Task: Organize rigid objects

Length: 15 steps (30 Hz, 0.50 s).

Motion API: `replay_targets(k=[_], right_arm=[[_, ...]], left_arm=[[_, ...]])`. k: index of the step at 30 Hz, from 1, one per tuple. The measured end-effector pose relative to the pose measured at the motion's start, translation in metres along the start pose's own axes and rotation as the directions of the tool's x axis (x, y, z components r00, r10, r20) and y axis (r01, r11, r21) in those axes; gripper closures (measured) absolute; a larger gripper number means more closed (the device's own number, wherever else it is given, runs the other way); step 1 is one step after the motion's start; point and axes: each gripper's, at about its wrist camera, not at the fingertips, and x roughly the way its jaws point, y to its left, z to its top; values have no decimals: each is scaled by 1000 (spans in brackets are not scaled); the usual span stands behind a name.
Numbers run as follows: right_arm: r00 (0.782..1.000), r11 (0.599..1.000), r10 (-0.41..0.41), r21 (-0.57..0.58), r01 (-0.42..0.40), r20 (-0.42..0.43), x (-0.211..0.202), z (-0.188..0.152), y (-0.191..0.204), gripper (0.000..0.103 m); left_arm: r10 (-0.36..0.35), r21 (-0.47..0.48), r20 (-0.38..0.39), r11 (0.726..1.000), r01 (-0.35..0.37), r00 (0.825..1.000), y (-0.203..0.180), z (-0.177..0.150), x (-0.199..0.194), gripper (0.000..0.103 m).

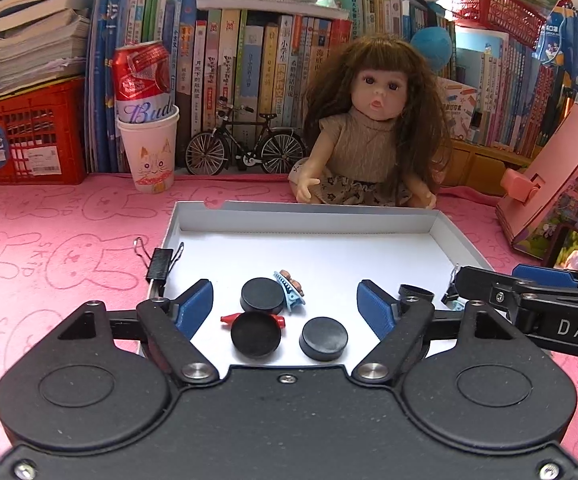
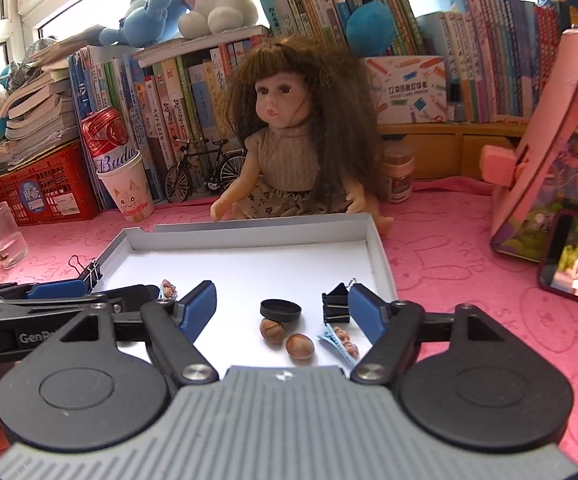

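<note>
A shallow white box tray lies on the pink cloth. In the left wrist view it holds three black round caps, a red piece under one cap and a blue hair clip. My left gripper is open and empty above them. In the right wrist view the tray holds a black cap, two hazelnuts, a black binder clip and a blue hair clip. My right gripper is open and empty above these.
A black binder clip lies at the tray's left rim. A doll sits behind the tray, with a model bicycle, a paper cup holding a red can, a red crate, books, a pink box and a phone.
</note>
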Motion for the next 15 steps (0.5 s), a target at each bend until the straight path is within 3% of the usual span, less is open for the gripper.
replay_targets(k=[15], right_arm=[[997, 997, -70, -18, 70, 19, -29, -21, 2, 17]], left_arm=[[-6, 35, 55, 999, 4, 998, -7, -23, -53, 22]])
